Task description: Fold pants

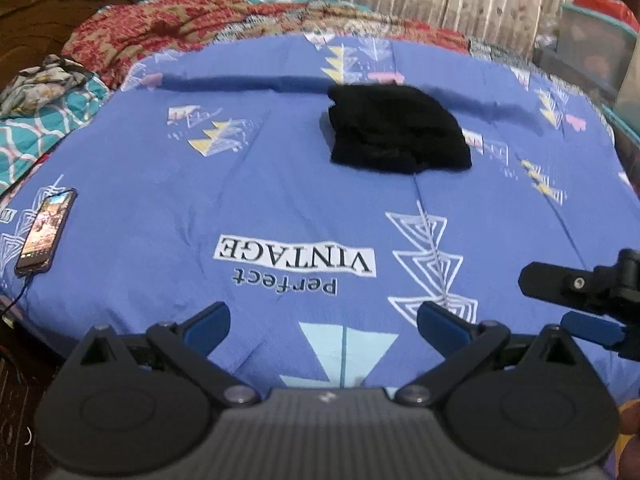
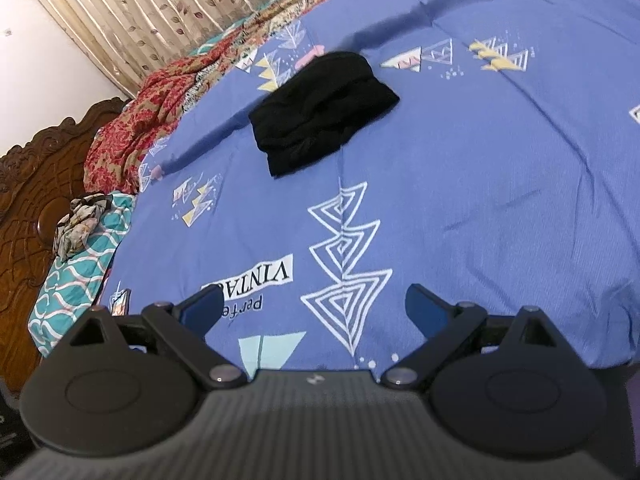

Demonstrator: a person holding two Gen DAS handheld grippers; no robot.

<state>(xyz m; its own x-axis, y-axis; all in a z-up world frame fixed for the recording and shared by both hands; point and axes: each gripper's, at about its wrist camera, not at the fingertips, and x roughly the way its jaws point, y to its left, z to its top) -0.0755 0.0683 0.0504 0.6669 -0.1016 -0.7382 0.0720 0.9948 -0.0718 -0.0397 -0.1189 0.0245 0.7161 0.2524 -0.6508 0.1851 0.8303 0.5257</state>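
The black pants point(image 1: 396, 130) lie folded into a compact bundle on the blue printed bedspread point(image 1: 280, 184), toward the far side. They also show in the right wrist view point(image 2: 320, 112). My left gripper point(image 1: 323, 318) is open and empty, hovering over the near edge of the bed, well short of the pants. My right gripper point(image 2: 314, 308) is open and empty, also near the front edge. Its fingers point(image 1: 560, 280) show at the right edge of the left wrist view.
A phone point(image 1: 46, 232) on a cable lies at the left edge of the bed. A red patterned blanket point(image 1: 168, 28) and a teal quilt point(image 1: 36, 128) lie at the back left by the carved wooden headboard point(image 2: 28, 200). Plastic bins point(image 1: 592, 48) stand at the right.
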